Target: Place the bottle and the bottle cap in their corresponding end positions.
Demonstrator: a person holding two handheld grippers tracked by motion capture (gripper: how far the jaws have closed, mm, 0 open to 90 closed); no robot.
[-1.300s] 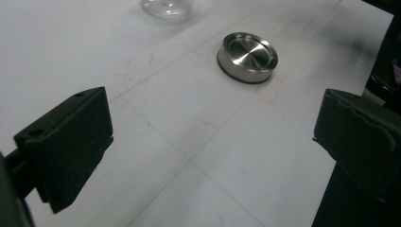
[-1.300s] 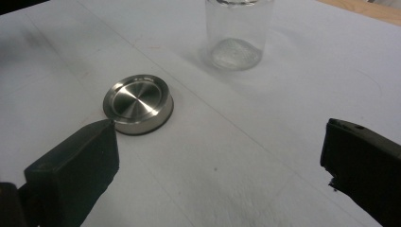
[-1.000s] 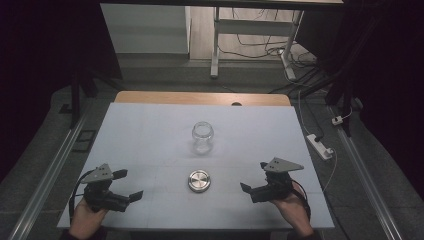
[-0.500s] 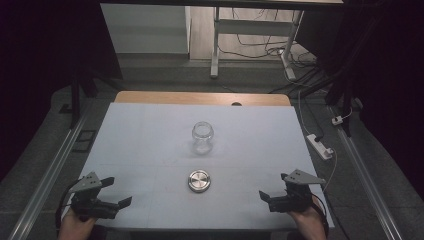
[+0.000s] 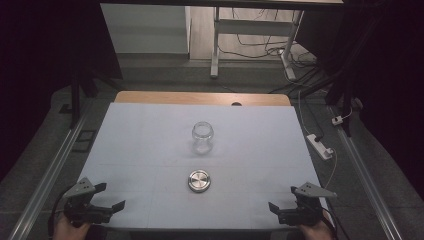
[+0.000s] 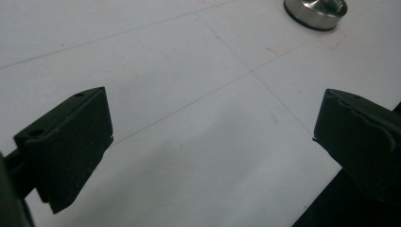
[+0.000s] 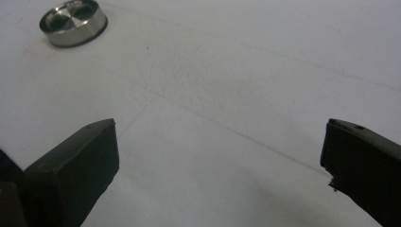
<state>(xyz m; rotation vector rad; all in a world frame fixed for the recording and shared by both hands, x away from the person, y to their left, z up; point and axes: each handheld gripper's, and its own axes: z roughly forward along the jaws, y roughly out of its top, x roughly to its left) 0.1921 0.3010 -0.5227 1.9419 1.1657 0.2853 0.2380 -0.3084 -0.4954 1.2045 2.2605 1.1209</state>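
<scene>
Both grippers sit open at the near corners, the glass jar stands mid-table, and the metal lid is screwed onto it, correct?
Not quite: the metal lid lies flat on the table, nearer than the glass jar and apart from it, as the high view shows. The rest holds.

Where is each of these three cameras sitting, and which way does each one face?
High view: above the person's side, facing forward and down on the table, jar and lid; both hands and the left gripper and right gripper show.
Left gripper view: rides that gripper, looking between its open jaws.
Right gripper view: likewise, jaws open.
All three share the lid.
</scene>
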